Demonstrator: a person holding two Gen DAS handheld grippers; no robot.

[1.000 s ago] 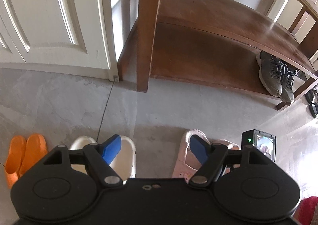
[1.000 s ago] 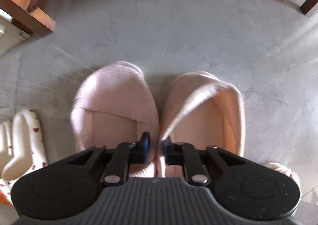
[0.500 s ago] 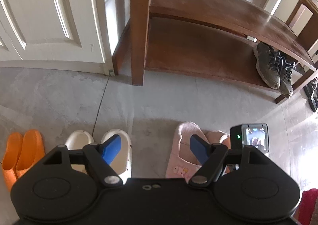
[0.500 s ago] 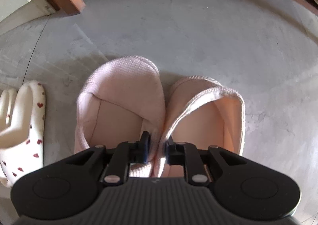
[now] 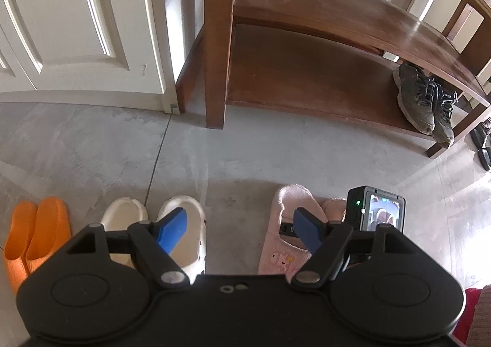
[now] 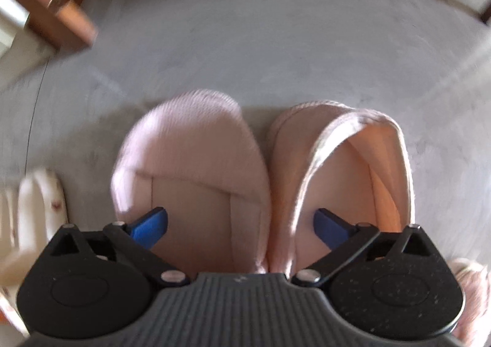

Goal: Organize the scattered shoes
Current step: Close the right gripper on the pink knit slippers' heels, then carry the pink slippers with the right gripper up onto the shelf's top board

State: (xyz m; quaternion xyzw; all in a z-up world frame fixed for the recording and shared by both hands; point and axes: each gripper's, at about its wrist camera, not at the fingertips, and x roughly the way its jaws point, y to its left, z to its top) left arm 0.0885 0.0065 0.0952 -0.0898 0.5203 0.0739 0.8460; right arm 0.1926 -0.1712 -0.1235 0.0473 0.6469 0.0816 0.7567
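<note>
Two levels of dark brown wooden shoe bench [image 5: 322, 80] fill the far side of the entry, standing on pale grey tiled floor [image 5: 92, 147] beside a white panelled door [image 5: 76, 18]. On the bench's lower shelf, at its right end, sits a pair of worn grey lace-up sneakers [image 5: 423, 104], toes pointing out toward the room. Past the bench's right leg a pair of black sandals [image 5: 483, 144] lies on the floor.

Closer in, three pairs line up side by side on the tiles: orange rubber clogs [image 5: 33, 233] at the left, cream foam slides [image 5: 153, 227] in the middle, and pink knitted slippers [image 6: 260, 187] at the right, the two slippers touching along their inner sides.

Over the pink slippers hangs the right gripper [image 6: 241, 225], its blue-padded fingers spread wide, one above each slipper's opening, gripping nothing. That view is motion-blurred. From the left wrist view its small camera unit [image 5: 376, 212] shows above the slippers.

The left gripper [image 5: 239, 230] hovers with fingers wide apart and empty, between the cream slides and the pink slippers.
</note>
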